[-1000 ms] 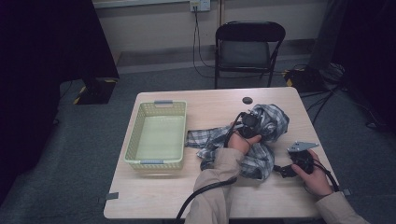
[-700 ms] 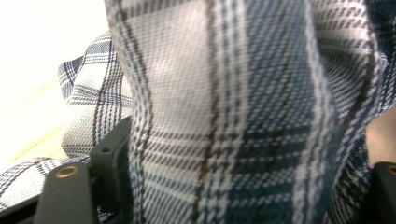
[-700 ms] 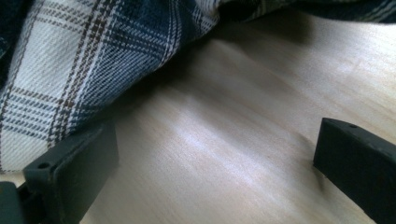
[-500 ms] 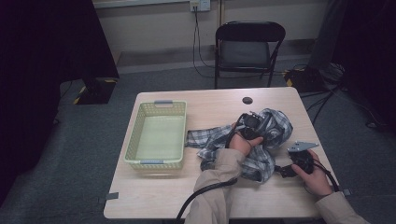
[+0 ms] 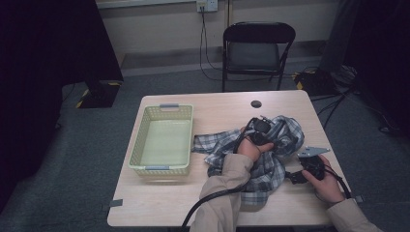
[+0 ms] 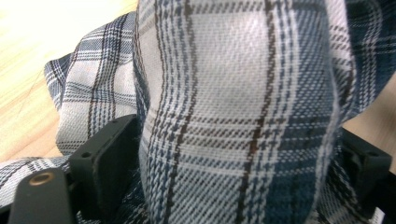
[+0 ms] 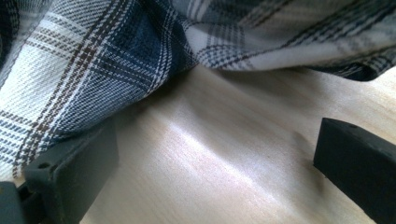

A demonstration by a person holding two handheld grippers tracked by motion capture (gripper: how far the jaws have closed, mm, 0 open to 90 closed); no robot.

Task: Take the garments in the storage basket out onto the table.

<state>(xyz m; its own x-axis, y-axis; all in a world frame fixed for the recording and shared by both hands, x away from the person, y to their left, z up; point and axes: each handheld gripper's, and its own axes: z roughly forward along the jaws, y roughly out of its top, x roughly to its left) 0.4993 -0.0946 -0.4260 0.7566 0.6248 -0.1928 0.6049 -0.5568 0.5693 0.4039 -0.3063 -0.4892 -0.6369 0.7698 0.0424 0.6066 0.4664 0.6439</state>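
Observation:
A blue, white and brown plaid cloth (image 5: 286, 136) lies crumpled on the right half of the wooden table (image 5: 159, 205). My left gripper (image 5: 263, 128) rests on top of the heap, pointing away from me. Its jaws have just been opening, and a thick fold of the cloth (image 6: 243, 93) stands between them; the left gripper (image 6: 238, 156) is open around it. My right gripper (image 5: 303, 169) sits low at the cloth's right edge. In its own view the right gripper (image 7: 215, 158) is open over bare wood, and the cloth (image 7: 70, 79) drapes over its left jaw.
A pale green plastic basket (image 5: 138, 145) stands on the table's left half, with nothing in it. A small black disc (image 5: 256, 104) sits near the far edge. Beyond the table stands a black folding chair (image 5: 256, 48). Cables lie on the floor at the right.
The raised fold of cloth at the left gripper has sagged slightly. Both hands have kept their places.

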